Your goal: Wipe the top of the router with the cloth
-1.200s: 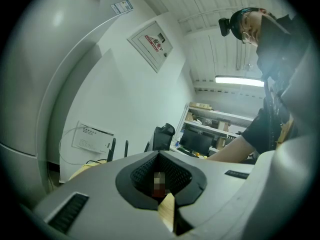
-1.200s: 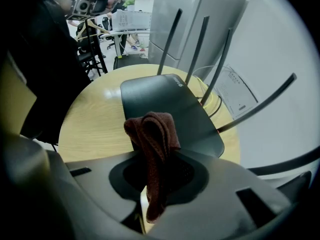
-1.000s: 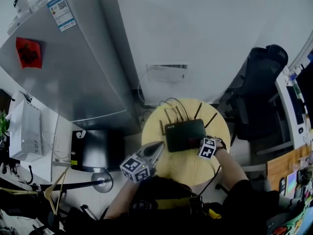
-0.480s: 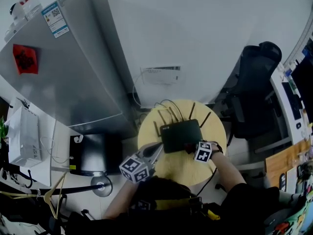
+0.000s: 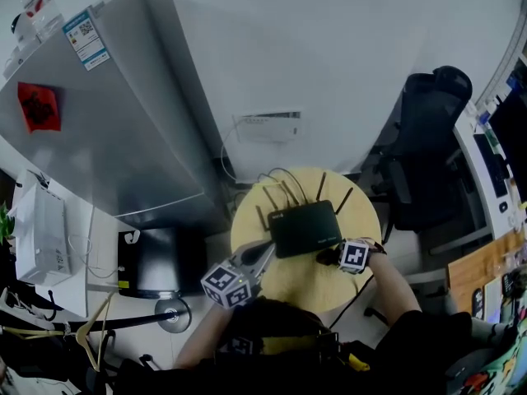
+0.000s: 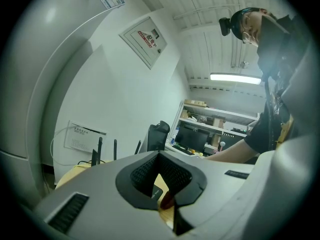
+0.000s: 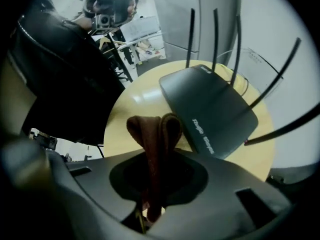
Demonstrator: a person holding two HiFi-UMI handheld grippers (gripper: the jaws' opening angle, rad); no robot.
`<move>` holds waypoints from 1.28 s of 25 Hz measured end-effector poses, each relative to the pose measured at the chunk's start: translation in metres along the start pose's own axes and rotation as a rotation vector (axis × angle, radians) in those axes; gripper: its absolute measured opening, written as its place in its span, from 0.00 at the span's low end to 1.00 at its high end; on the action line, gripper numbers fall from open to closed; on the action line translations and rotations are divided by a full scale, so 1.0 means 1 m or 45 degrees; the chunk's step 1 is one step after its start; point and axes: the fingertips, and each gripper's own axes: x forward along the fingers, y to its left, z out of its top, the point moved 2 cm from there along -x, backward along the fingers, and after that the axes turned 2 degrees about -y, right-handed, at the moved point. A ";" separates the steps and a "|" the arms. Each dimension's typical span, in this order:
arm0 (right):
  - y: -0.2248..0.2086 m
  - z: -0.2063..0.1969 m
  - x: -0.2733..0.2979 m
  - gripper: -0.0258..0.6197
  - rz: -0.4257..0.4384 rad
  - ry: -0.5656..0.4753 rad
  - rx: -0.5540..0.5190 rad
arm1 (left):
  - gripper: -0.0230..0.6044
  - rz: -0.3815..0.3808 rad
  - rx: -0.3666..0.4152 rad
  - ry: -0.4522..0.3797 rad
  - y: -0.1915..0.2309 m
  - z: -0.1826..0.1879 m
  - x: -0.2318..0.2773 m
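A black router (image 5: 305, 229) with several upright antennas lies on a round wooden table (image 5: 309, 282). My right gripper (image 5: 329, 257) sits just off the router's front right corner, shut on a brown cloth (image 7: 155, 134). In the right gripper view the cloth bunches up past the gripper (image 7: 152, 189), beside the router (image 7: 212, 114) and above the table top (image 7: 130, 111). My left gripper (image 5: 265, 250) hovers at the table's left front edge, shut and holding nothing. From the left gripper (image 6: 162, 184), only the router's antennas (image 6: 95, 154) show.
A tall grey fridge (image 5: 123, 113) stands at the back left, with a black box (image 5: 160, 253) on the floor beside the table. A black office chair (image 5: 424, 155) is close at the right. Cables (image 5: 276, 175) run from a wall panel (image 5: 268, 126) down behind the table.
My right gripper, with the cloth, has slid from the router's front right corner slightly right, off its edge. The left gripper has stayed put.
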 end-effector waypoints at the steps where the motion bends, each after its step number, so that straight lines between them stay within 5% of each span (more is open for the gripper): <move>1: -0.008 -0.007 -0.007 0.14 -0.015 0.010 0.027 | 0.03 0.000 -0.002 0.003 0.000 -0.001 0.001; 4: -0.033 -0.036 -0.027 0.14 -0.055 0.103 0.133 | 0.03 -0.001 -0.008 0.011 -0.003 -0.004 0.004; 8: -0.095 -0.051 -0.049 0.14 -0.322 0.070 0.313 | 0.03 0.004 -0.017 0.005 -0.006 -0.003 0.009; 16: -0.143 -0.067 -0.010 0.14 -0.254 0.032 0.942 | 0.03 0.126 -0.056 -0.004 0.006 -0.009 -0.002; 19: -0.154 -0.053 -0.002 0.14 -0.181 -0.082 1.038 | 0.03 0.180 -0.061 -0.005 0.013 -0.013 -0.011; 22: -0.153 -0.041 0.004 0.14 -0.148 -0.053 0.908 | 0.03 0.224 -0.068 -0.001 0.021 -0.017 -0.018; 27: -0.142 -0.022 0.012 0.13 -0.215 0.016 0.418 | 0.03 0.239 -0.077 0.000 0.025 -0.018 -0.023; 32: -0.119 -0.023 0.016 0.13 -0.137 0.074 0.257 | 0.03 0.219 -0.068 0.018 0.024 -0.022 -0.020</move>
